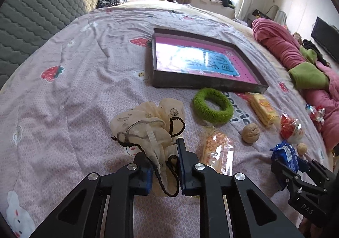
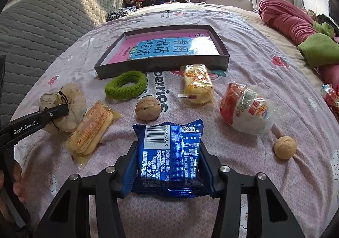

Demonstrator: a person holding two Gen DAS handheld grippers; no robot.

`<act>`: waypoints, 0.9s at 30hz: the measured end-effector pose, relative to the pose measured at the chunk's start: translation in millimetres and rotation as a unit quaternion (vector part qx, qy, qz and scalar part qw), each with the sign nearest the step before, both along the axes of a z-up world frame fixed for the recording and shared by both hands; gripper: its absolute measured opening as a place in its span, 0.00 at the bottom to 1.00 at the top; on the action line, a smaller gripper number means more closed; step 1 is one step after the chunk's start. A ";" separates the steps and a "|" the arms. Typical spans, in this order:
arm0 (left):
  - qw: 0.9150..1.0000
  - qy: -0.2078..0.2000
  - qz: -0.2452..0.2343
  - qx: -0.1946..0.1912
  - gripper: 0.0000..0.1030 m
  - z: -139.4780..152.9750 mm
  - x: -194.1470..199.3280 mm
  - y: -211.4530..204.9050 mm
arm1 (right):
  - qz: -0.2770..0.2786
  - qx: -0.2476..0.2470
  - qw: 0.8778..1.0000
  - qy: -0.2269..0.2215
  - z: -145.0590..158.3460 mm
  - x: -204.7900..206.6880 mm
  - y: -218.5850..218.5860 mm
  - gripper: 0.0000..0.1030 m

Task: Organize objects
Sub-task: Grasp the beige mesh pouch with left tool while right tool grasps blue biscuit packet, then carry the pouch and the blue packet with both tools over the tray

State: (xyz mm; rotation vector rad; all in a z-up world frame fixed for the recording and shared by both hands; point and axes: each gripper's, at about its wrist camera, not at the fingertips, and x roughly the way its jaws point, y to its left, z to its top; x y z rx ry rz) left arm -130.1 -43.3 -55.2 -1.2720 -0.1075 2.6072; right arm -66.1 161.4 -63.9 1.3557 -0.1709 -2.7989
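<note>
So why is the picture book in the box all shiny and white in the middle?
Window light bounces off its glossy cover: in the left wrist view, glare washes out the book inside the box; in the right wrist view, only a patch is bleached and the letters read clearly.

A crumpled cream pouch (image 1: 148, 129) with a black drawstring is pinched between blue pads, while a shiny blue snack packet (image 2: 169, 153) is clamped barcode-up. On the pink bedspread (image 1: 74, 100) lie a green scrunchie (image 2: 126, 87), two walnuts (image 2: 147, 108) (image 2: 285, 147), wafer packs (image 2: 91, 129) (image 2: 198, 85) and a red-white packet (image 2: 245, 108). Behind them a shallow dark box (image 2: 165, 66) holds a pink-and-blue book (image 2: 167, 46).
</note>
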 end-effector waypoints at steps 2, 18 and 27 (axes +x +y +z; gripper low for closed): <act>1.000 0.006 -0.001 0.001 0.19 3.6 3.4 -0.8 | 0.003 0.002 1.000 0.005 4.5 1.8 -1.2 0.51; 1.000 0.017 0.012 0.001 0.16 18.4 22.6 9.3 | 0.008 -0.016 0.999 0.040 37.4 3.2 8.0 0.51; 1.000 0.019 0.017 -0.005 0.13 24.0 24.3 14.7 | 0.005 -0.032 0.998 0.049 41.5 7.3 16.6 0.51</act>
